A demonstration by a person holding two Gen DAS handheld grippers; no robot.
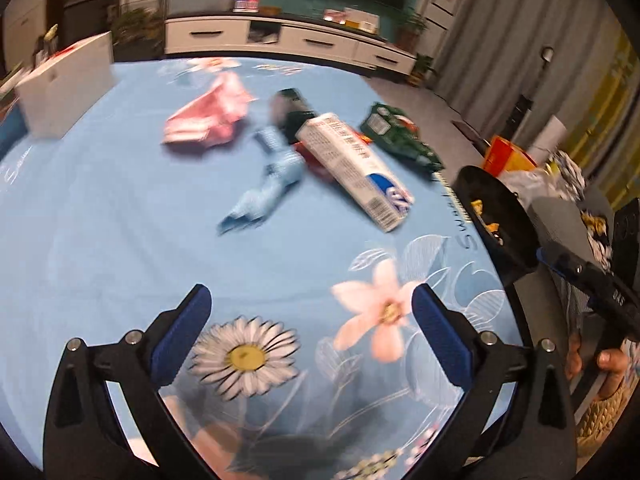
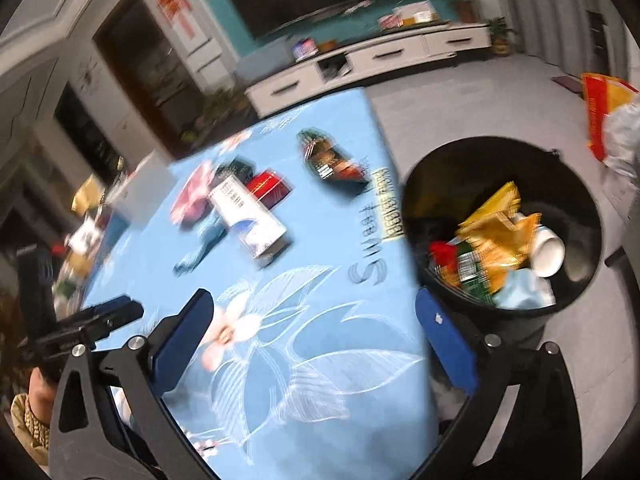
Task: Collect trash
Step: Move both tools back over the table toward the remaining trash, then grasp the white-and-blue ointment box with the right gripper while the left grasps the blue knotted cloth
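Trash lies on a blue flowered tablecloth (image 1: 120, 216): a pink wrapper (image 1: 208, 116), a light blue wrapper (image 1: 264, 184), a white and blue carton (image 1: 352, 168), a red box (image 2: 270, 188) and a dark green packet (image 1: 400, 136). A black bin (image 2: 576, 200) stands on the floor right of the table, holding yellow wrappers and a white cup. My left gripper (image 1: 312, 336) is open and empty above the cloth's near part. My right gripper (image 2: 316, 332) is open and empty over the table's right edge, beside the bin.
A white box (image 1: 68, 92) stands at the table's far left. A white TV cabinet (image 1: 288, 40) runs along the back wall. An orange and yellow bag (image 2: 600, 108) lies on the floor beyond the bin. The right gripper's body shows in the left wrist view (image 1: 592, 292).
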